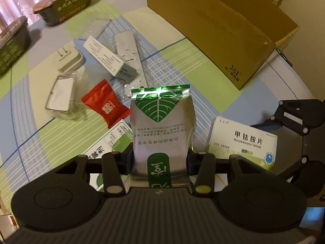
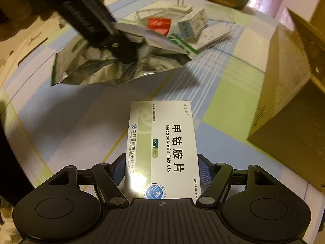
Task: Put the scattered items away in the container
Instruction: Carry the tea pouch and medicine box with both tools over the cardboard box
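Scattered items lie on the checked blue-and-green desk (image 1: 178, 61) beside the open tan cardboard box (image 1: 223, 32) printed "361°". The left hand-held gripper (image 1: 160, 160) is clamped on a silver foil pouch with a green leaf emblem (image 1: 162, 126), its long axis running straight out along the fingers, sealed green edge farthest away, its Chinese print upside down to the camera. The right hand-held gripper (image 2: 161, 174) grips a white-and-green medicine carton (image 2: 162, 142) reading "Mecobalamin Tablets", "0.5mg x 90", long axis likewise pointing forward, held above the desk. Beyond the pouch lie a red sweet wrapper (image 1: 105, 105), a white remote control (image 1: 130, 57) and a white plug adapter (image 1: 69, 59).
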Available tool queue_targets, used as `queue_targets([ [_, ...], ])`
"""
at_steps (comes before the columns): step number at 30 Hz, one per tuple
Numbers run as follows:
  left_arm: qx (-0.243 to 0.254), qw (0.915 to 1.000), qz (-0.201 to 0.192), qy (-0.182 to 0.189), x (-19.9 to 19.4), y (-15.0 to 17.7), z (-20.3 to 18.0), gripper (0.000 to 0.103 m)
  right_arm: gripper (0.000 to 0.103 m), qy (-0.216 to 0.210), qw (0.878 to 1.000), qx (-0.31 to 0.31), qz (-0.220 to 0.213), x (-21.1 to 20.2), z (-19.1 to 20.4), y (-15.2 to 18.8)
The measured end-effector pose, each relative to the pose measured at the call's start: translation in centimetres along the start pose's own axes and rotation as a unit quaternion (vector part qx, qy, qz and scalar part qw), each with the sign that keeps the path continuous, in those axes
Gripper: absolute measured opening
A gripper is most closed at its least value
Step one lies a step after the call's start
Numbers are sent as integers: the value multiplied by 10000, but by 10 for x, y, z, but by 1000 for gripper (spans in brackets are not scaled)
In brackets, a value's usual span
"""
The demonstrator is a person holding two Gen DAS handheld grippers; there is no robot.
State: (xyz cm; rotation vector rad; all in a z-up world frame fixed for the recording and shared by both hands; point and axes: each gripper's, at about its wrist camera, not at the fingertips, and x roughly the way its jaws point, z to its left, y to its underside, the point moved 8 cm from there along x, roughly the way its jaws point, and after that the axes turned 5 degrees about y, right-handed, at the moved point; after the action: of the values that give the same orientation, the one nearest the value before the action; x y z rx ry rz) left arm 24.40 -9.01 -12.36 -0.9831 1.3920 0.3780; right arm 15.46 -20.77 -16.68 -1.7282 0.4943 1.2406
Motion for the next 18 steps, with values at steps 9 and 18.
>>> queue_targets([
  [9, -61, 9995, -282, -150, -34, -12, 1, 42, 73, 325, 9986, 276, -305, -34, -7, -15],
  [18, -87, 9963, -796, -317, -81, -51, -17, 42, 73, 1108, 9884, 603, -843, -119, -47, -44],
])
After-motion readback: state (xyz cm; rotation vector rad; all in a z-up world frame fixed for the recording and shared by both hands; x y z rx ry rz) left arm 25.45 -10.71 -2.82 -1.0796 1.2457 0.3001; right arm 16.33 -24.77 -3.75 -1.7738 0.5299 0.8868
